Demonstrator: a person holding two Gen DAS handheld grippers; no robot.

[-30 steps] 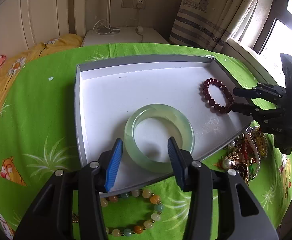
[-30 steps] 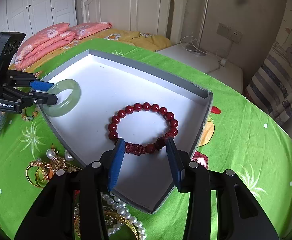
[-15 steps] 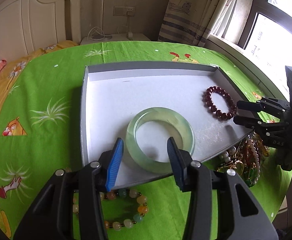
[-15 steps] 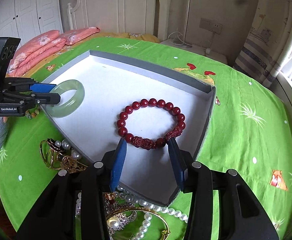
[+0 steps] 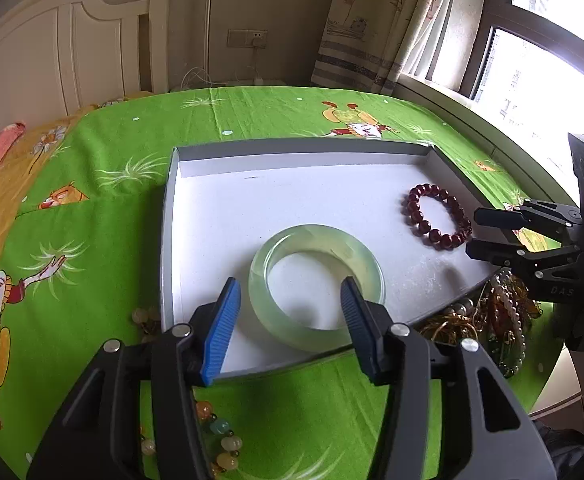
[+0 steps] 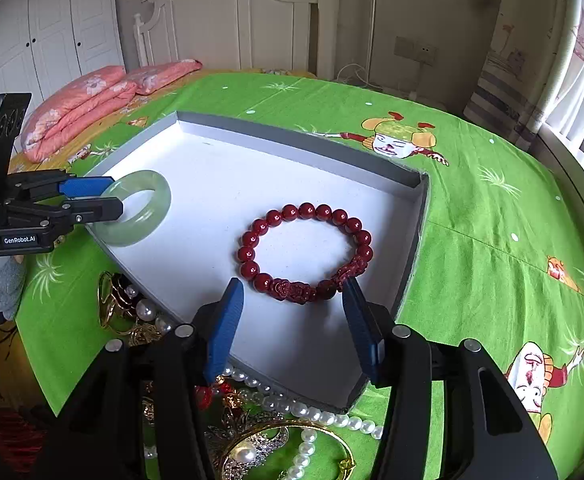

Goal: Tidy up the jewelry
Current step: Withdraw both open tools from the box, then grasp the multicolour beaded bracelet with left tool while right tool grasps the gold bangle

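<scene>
**Both bracelets down in the tray, both grippers let go**

Left wrist view first: your left gripper has just been opening, and its blue pads now stand clear on either side of the jade bangle. The near arc of the bangle sits between them, but nothing's pressing on it. The bangle lies flat on the white floor of the grey tray, close to the near edge. Over toward the tray's right side you can see the red bead bracelet, with your right gripper hanging just beside it. A multicoloured bead bracelet lies on the green cloth under your left gripper, and a jewelry pile sits outside the tray's right corner.

Right wrist view: your right gripper has just been opening too, pads apart, the near side of the red bead bracelet lying between them untouched, flat in the tray. Your left gripper straddles the jade bangle at the tray's left edge. A pearl strand and gold pieces lie on the cloth in front.
</scene>
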